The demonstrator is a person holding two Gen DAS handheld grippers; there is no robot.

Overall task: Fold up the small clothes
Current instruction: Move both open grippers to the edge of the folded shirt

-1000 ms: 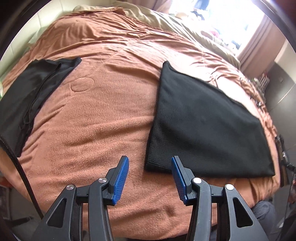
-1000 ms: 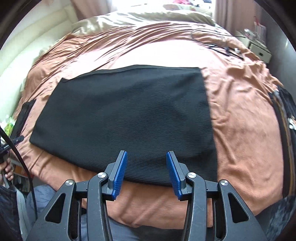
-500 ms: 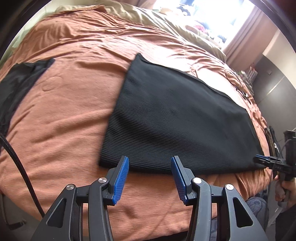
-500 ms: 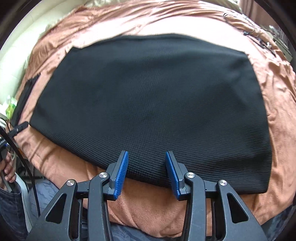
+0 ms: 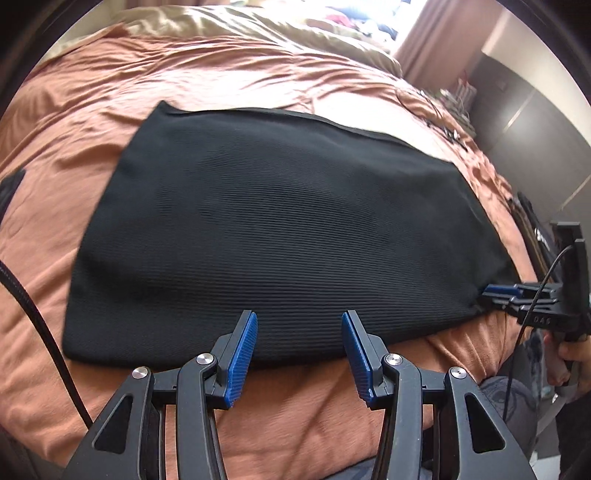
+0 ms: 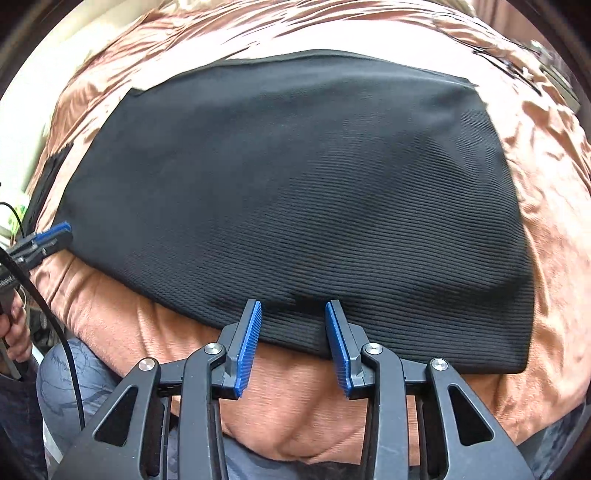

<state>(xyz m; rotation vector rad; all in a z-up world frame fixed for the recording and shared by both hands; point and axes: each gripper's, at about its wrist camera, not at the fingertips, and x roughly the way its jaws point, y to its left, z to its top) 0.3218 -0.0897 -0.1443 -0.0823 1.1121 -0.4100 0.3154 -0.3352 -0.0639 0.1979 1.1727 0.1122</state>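
A black ribbed garment [image 5: 280,229] lies flat on the rust-brown bedspread [image 5: 229,77]; it also fills the right wrist view [image 6: 295,192]. My left gripper [image 5: 299,332] is open, its blue pads straddling the garment's near hem towards the left. My right gripper [image 6: 293,321] is open, its pads straddling the near hem towards the right. In the left wrist view the right gripper [image 5: 496,293] shows side-on at the garment's right corner. In the right wrist view the left gripper [image 6: 55,236] shows side-on at the garment's left corner.
A second dark garment [image 5: 9,188] lies at the bed's far left edge. A beige pillow or sheet [image 5: 240,22] lies at the head of the bed. Cables and small items [image 6: 517,62] lie at the far right. The bed's near edge drops off below the grippers.
Both grippers have moved closer to the black garment's near hem, which now sits between their pads. The left gripper has swung right, away from the second garment. Both stay open.
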